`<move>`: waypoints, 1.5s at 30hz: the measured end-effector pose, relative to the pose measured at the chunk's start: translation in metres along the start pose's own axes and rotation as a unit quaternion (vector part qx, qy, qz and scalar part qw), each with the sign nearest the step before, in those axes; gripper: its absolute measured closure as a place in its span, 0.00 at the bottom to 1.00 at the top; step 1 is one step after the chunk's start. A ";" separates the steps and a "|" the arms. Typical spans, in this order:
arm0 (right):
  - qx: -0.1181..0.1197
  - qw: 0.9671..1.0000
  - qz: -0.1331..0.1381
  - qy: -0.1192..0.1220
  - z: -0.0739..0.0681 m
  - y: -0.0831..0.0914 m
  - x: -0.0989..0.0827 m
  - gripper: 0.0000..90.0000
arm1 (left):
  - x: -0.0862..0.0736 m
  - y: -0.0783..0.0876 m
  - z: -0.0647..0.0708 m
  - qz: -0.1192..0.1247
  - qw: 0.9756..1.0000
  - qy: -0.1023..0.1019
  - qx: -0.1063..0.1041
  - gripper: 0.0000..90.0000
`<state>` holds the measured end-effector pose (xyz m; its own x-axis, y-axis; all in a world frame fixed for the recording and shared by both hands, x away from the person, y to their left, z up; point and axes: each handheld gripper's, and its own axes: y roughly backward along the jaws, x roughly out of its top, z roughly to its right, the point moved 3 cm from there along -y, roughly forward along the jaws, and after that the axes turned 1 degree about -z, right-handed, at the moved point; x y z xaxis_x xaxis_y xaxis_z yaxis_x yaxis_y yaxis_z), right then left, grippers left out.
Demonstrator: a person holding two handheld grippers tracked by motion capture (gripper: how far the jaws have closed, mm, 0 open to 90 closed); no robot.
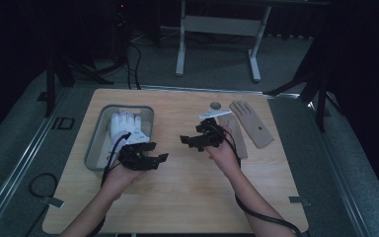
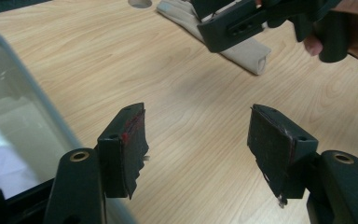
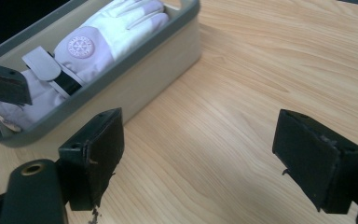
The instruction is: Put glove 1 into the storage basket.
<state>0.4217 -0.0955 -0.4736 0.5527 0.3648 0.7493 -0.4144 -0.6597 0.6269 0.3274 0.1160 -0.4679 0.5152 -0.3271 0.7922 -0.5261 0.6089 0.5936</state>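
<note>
One grey plastic bin [image 1: 94, 143] is seen on the pale wooden tabletop [image 1: 187, 182], with one white padded glove [image 1: 124, 126] lying inside it. Two beige knit gloves [image 1: 250, 122] are laid flat well to the right of the bin. Grey carpet and a white metal frame are noted beyond. The left gripper [image 2: 198, 154] is held just right of the bin, jaws spread, nothing between. The right gripper [image 3: 200, 158] is held near the beige gloves, jaws likewise spread and empty.
</note>
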 end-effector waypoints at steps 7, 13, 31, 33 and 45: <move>-0.008 1.000 0.013 -0.006 0.015 0.022 -0.019 0.18 | -0.004 -0.020 0.019 0.018 1.000 -0.014 -0.020 0.42; -0.018 1.000 0.019 -0.008 0.027 0.034 -0.045 0.17 | -0.013 -0.038 0.035 0.020 0.999 -0.029 -0.038 0.43; -0.036 0.999 0.041 0.000 0.050 0.052 -0.118 0.17 | -0.056 -0.080 0.065 0.044 0.995 -0.059 -0.073 0.09; -0.038 0.998 0.052 0.006 0.049 0.055 -0.124 0.17 | -0.058 -0.079 0.065 0.059 0.994 -0.062 -0.062 0.09; -0.043 0.999 0.029 0.001 0.056 0.060 -0.152 0.17 | -0.070 -0.083 0.062 0.072 0.994 -0.074 -0.038 0.09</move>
<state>0.3535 -0.2275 -0.5614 0.5256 0.3289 0.7846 -0.5062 -0.6203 0.5991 0.2932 0.0441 -0.5635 0.3301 -0.3326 0.8834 -0.5307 0.7086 0.4651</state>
